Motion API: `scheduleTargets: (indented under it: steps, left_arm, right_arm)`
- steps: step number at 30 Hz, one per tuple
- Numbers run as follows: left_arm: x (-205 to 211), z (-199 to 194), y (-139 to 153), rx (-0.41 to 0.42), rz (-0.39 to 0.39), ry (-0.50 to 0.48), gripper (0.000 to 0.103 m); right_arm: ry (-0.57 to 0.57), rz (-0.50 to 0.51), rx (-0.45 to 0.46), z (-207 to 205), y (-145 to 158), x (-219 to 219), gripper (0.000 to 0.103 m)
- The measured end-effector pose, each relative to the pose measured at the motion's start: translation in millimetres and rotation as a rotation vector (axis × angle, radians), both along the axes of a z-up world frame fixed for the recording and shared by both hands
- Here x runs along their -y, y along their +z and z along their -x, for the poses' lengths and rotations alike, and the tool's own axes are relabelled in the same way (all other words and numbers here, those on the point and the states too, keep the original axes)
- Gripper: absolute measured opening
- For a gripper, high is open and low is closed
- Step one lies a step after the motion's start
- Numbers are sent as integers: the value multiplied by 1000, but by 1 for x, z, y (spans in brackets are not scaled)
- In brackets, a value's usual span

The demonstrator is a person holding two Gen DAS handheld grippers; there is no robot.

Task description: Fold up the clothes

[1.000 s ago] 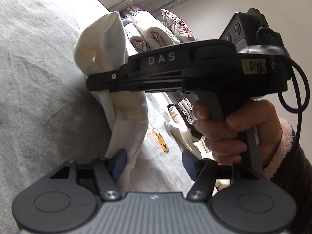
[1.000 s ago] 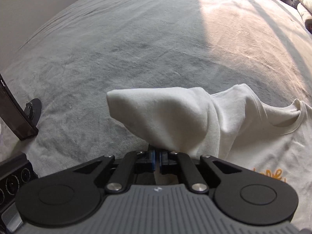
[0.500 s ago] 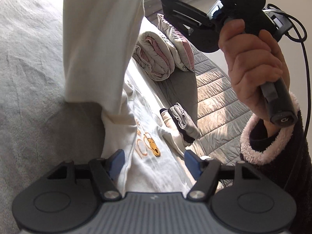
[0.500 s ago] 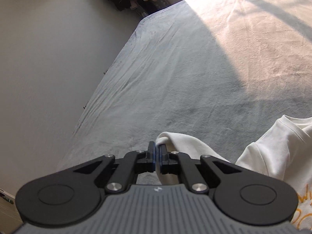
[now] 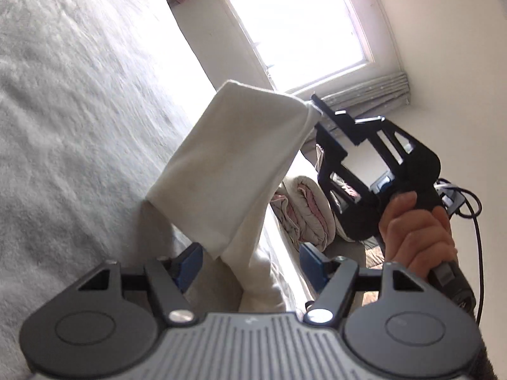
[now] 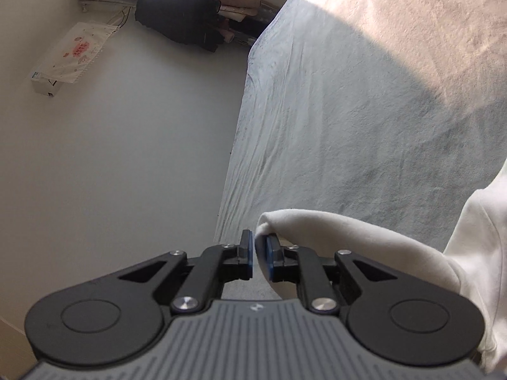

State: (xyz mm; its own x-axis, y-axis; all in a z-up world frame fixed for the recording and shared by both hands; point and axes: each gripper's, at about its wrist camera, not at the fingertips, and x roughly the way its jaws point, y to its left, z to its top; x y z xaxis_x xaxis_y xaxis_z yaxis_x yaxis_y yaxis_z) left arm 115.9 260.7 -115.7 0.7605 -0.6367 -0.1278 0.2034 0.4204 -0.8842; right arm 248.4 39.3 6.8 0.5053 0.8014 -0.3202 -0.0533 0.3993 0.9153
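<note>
The right tool (image 6: 259,255), nearly closed, pinches the white sweatshirt's sleeve (image 5: 234,171) cuff above the bed (image 6: 364,120), the left tool (image 5: 247,261) wide open and empty; next, I'd guess, laying it across the body.

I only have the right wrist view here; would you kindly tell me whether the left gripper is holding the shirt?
Observer: No, the left gripper is open, with its fingers on either side of the white shirt but not clamping it.
Operator: How does the sleeve hang from my right gripper?
Observer: The left wrist view shows the right gripper holding the sleeve by its cuff, raised above the grey bed cover.
Operator: Is anything behind it?
Observer: A rolled quilt lies beyond the shirt.
</note>
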Motion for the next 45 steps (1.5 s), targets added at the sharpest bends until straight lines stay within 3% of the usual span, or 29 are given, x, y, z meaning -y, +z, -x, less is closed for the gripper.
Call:
scheduleTargets:
  steps: [4,5,6,7,11,21,24,28,31,34,37,40,45]
  left_arm:
    - [-4,2,0,8,-18,70,69]
    - [-3,2,0,10,-28,78,69]
    - [-2,2,1,11,-39,82,69]
    - [0,1,1,11,-51,85,69]
    - [3,-1,5,22,-113,92,69]
    - [13,-3,10,32,-195,108,68]
    - [20,-5,26,-17,-279,169,67]
    - [25,-15,78,-50,-508,252,68]
    - [30,-38,104,-101,-654,254,77]
    - [27,-73,103,-236,-718,258,77]
    - [27,-102,96,-317,-764,277,76]
    - [25,-118,88,-358,-776,307,73]
    - [20,-124,81,-418,-732,312,37]
  right_arm:
    - [82,44,-19,17,-14,18,18]
    - [95,54,-17,21,-18,23,26]
    - [98,63,-3,26,-21,30,46]
    - [101,72,13,31,-23,36,51]
    - [71,105,136,51,-30,69,51]
    - [-23,-4,214,61,-75,132,51]
    - [-6,-9,219,60,-75,140,51]
    - [-6,-33,234,62,-74,154,51]
    - [38,-68,233,63,-73,152,51]
    - [119,-24,236,64,-71,135,51]
    - [167,123,249,68,-69,115,51]
    - [204,230,259,71,-69,99,51]
    - [244,185,238,76,-79,87,51]
